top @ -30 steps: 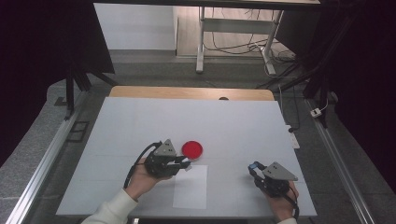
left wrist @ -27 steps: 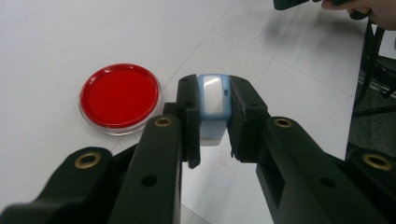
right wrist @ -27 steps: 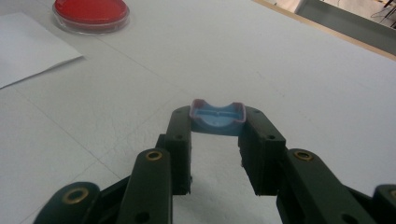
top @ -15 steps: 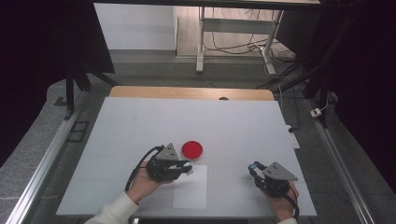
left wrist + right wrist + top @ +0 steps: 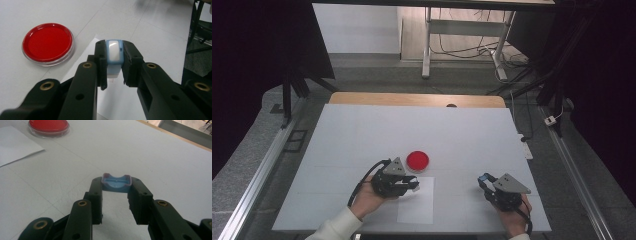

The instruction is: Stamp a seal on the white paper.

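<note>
We see a white table (image 5: 362, 135) (wood edge at the far side) amid dark curtains. Our left gripper (image 5: 113, 62) clamps a blue stamp (image 5: 114, 51) over paper (image 5: 417, 207); our right gripper (image 5: 116, 185) pinches a blue cap (image 5: 116, 183).

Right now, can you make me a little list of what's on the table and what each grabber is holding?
table: white table top
red thing: round red ink pad in a clear dish, lid off
paper: white sheet, near the ink pad, apart from it
left gripper: shut on a blue and white stamp, over the paper
right gripper: shut on a small blue cap, hollow side showing
</note>
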`<control>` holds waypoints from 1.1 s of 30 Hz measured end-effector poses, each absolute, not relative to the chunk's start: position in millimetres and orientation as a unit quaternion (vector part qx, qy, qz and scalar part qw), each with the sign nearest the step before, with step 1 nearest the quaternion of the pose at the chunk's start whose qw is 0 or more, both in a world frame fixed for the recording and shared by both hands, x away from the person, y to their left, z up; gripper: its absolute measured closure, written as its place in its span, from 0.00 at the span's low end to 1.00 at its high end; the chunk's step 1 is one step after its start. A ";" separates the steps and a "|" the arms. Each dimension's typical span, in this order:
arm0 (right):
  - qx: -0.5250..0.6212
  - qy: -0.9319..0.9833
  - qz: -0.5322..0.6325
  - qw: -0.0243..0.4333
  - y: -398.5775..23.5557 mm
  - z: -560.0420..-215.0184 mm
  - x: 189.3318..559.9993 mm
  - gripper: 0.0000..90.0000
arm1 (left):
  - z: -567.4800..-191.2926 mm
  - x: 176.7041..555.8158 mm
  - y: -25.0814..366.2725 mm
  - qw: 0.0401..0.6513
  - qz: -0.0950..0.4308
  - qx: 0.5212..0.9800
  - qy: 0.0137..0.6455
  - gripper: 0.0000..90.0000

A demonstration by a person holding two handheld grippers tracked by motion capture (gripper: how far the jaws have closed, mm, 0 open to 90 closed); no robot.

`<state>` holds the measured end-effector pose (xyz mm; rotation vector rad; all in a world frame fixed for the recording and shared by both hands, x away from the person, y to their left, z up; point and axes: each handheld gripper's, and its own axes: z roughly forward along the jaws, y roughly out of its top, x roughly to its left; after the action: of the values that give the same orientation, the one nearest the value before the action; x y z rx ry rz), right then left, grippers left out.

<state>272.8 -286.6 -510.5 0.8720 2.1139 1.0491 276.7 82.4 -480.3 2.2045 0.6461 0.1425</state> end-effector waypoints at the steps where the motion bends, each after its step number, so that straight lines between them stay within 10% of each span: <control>1: 0.330 0.799 0.398 0.308 -286.5 -510.6 272.8 0.72 | -481.1 276.8 82.2 0.407 0.056 0.875 0.256 0.84; 33: 0.329 0.800 0.398 0.307 -286.1 -511.2 272.9 0.72 | -496.8 278.0 73.3 0.377 0.056 0.892 0.243 0.84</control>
<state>272.9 -286.1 -511.2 0.8704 2.1153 1.0526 278.0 73.3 -496.8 2.2824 0.6207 0.1422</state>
